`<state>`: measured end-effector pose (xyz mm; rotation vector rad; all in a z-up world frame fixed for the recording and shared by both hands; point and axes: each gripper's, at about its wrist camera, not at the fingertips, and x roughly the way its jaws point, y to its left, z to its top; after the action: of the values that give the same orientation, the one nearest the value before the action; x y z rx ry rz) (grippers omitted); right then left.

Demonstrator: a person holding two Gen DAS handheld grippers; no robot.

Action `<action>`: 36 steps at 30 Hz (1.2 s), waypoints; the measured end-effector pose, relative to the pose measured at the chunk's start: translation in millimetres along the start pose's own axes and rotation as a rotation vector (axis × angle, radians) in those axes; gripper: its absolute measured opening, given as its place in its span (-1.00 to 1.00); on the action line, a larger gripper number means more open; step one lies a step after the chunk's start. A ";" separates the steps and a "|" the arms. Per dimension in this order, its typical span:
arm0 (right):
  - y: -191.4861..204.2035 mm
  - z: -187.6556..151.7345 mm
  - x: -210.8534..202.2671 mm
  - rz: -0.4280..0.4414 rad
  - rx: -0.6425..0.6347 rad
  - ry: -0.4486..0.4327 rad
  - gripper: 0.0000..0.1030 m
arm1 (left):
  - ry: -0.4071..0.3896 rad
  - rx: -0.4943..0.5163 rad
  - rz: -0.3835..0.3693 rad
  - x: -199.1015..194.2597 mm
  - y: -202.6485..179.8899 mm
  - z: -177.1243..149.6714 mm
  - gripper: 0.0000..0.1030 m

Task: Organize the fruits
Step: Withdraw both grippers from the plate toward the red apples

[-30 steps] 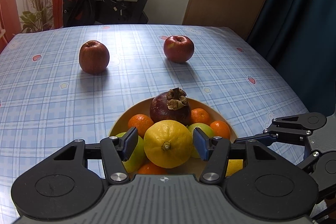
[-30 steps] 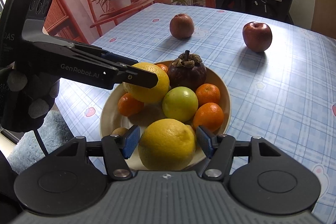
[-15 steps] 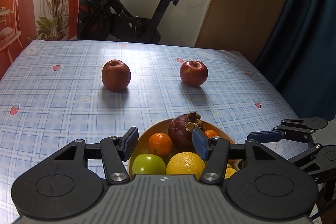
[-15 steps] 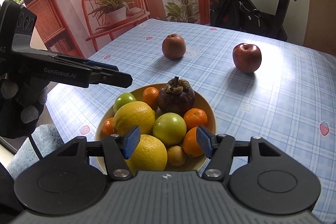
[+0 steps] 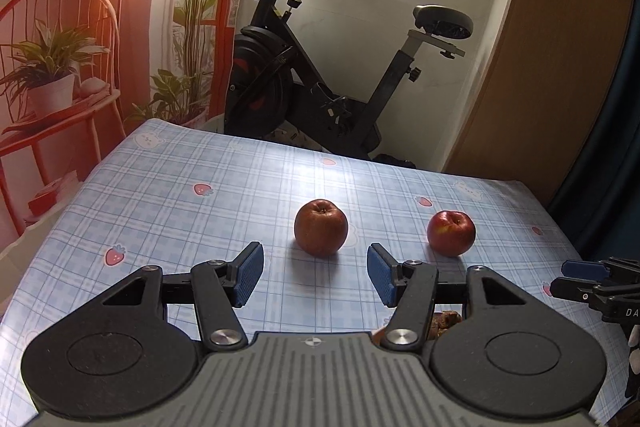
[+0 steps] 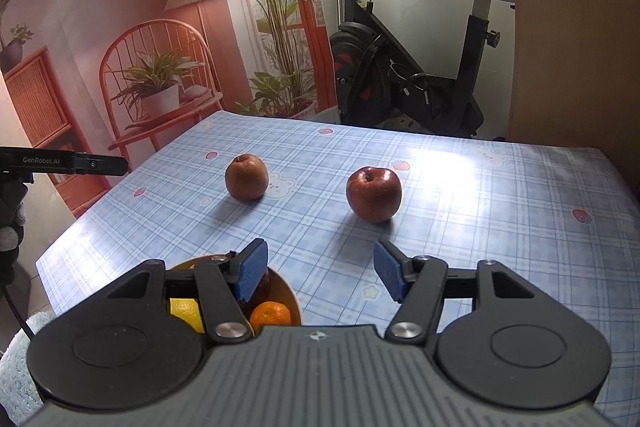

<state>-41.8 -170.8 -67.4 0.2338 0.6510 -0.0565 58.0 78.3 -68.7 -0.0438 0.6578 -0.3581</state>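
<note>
Blue-checked oilcloth covers the table (image 6: 500,211), glossy under window glare. My left claw (image 5: 315,279) and right claw (image 6: 321,270) both gape with nothing between their ribbed blue pads. The wooden bowl (image 6: 289,293), already holding a dimpled mandarin (image 6: 270,314) and a lemon (image 6: 185,311), sits just beneath my right claw. Beyond the bowl two smooth round apples remain: a duller one (image 6: 246,177) and a shinier red one (image 6: 373,193), well apart.

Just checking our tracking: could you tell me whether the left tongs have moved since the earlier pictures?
Yes. The left tongs rose off the fruit bowl and now frame the duller apple on the tablecloth.
</note>
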 end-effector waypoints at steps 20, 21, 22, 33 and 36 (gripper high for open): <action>-38.7 6.2 66.6 -0.047 -0.014 -0.049 0.22 | -0.134 0.030 0.119 40.8 -3.0 12.6 0.16; -39.9 7.0 69.1 -0.047 -0.014 -0.048 0.22 | -0.129 0.025 0.110 44.7 -3.0 15.3 0.16; -41.7 7.7 72.3 -0.047 -0.014 -0.045 0.22 | -0.123 0.022 0.098 48.2 -3.2 17.2 0.16; -46.9 -8.4 70.4 0.039 0.028 0.053 0.22 | 0.050 0.112 0.011 57.3 -3.2 -8.9 0.11; -46.6 -10.2 68.5 0.024 0.012 0.065 0.22 | 0.058 0.086 0.022 57.5 4.7 -8.4 0.09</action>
<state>0.8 -212.3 -126.0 0.2561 0.7128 -0.0304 96.6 63.8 -110.0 0.0563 0.6995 -0.3669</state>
